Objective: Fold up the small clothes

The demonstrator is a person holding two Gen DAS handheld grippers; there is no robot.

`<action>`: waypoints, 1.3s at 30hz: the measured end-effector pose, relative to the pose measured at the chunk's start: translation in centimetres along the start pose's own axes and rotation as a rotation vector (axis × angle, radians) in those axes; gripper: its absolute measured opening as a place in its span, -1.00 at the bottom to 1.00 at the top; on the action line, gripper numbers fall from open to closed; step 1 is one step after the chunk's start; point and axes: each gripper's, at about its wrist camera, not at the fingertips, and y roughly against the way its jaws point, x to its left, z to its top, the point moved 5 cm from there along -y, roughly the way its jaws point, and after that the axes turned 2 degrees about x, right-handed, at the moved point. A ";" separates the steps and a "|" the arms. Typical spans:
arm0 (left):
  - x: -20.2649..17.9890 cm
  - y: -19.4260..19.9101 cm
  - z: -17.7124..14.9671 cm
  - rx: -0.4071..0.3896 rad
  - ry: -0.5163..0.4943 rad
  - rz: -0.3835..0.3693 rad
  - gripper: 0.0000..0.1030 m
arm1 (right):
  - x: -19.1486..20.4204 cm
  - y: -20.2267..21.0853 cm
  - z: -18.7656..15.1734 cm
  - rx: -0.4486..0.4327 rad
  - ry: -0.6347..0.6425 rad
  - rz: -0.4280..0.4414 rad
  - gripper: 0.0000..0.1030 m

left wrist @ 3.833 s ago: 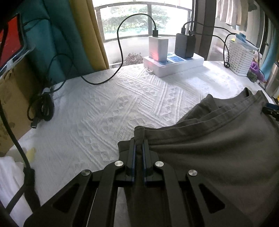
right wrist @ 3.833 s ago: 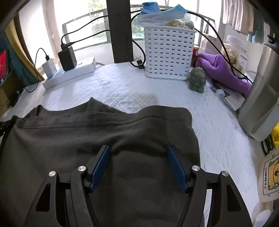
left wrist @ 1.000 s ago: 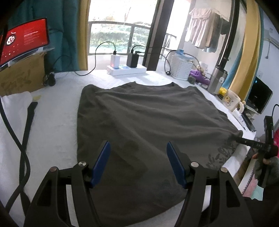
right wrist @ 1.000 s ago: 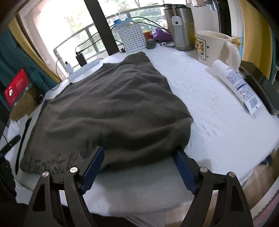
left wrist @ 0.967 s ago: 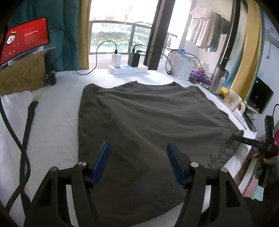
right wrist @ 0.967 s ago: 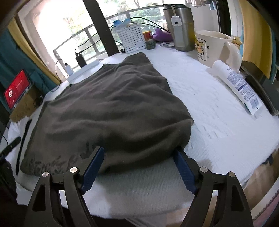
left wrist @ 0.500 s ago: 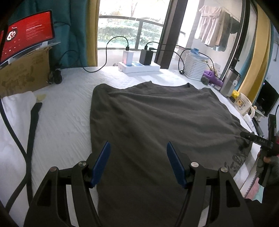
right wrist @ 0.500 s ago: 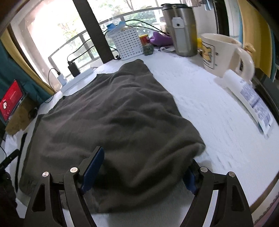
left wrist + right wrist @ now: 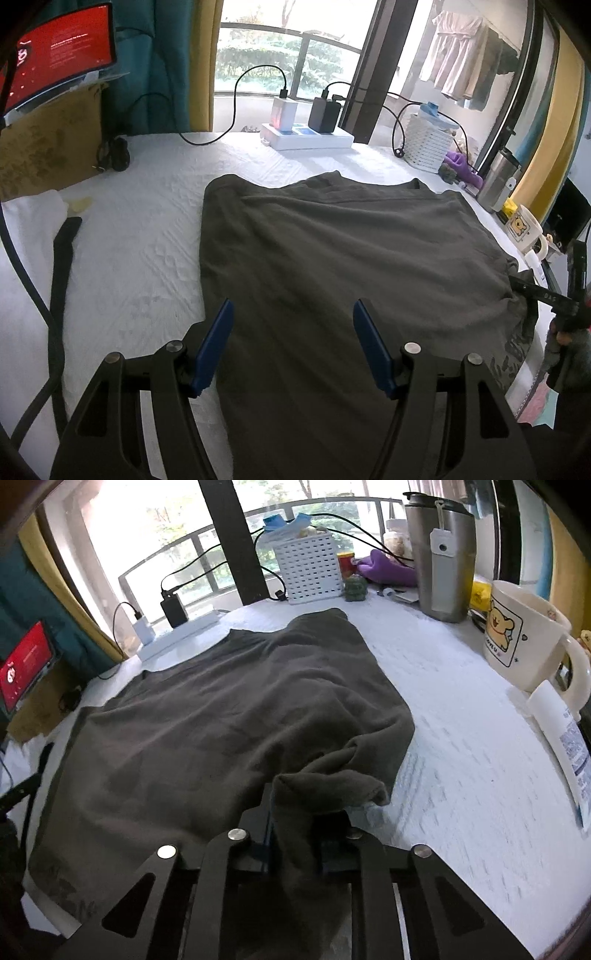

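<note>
A dark grey shirt (image 9: 332, 251) lies spread flat on the white textured table cover (image 9: 147, 221). My left gripper (image 9: 291, 343) hovers open over the shirt's near left part, its blue pads (image 9: 214, 343) apart with nothing gripped. In the right wrist view the shirt (image 9: 221, 709) has its near right corner bunched up. My right gripper (image 9: 295, 812) has its jaws closing there, and the fabric fold is pinched between them. That right gripper (image 9: 535, 291) also shows at the shirt's right edge in the left wrist view, with a hand behind it.
A power strip (image 9: 306, 138) with chargers and a white basket (image 9: 428, 144) stand at the back. A steel tumbler (image 9: 441, 554), a bear mug (image 9: 524, 635) and a white tube (image 9: 561, 731) line the right edge. A black strap (image 9: 62, 258) and cardboard box (image 9: 44, 140) are left.
The right jaws went from wide open to closed on the shirt's near right corner, which bunched up. Both grippers moved forward over the table. The left stayed open.
</note>
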 end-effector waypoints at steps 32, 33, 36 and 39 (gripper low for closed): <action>6.0 5.4 -1.1 -0.147 0.081 0.018 0.30 | 25.9 1.6 1.7 -0.022 0.527 0.225 -0.76; 6.2 5.7 -1.2 -0.152 0.085 0.018 0.30 | 26.9 1.3 1.1 -0.011 0.544 0.242 -0.79; 6.6 6.3 -1.5 -0.160 0.090 0.018 0.30 | 29.4 1.0 -0.3 0.012 0.579 0.287 -0.86; 7.0 6.7 -1.7 -0.166 0.094 0.022 0.30 | 31.9 0.6 -2.0 0.038 0.620 0.327 -0.87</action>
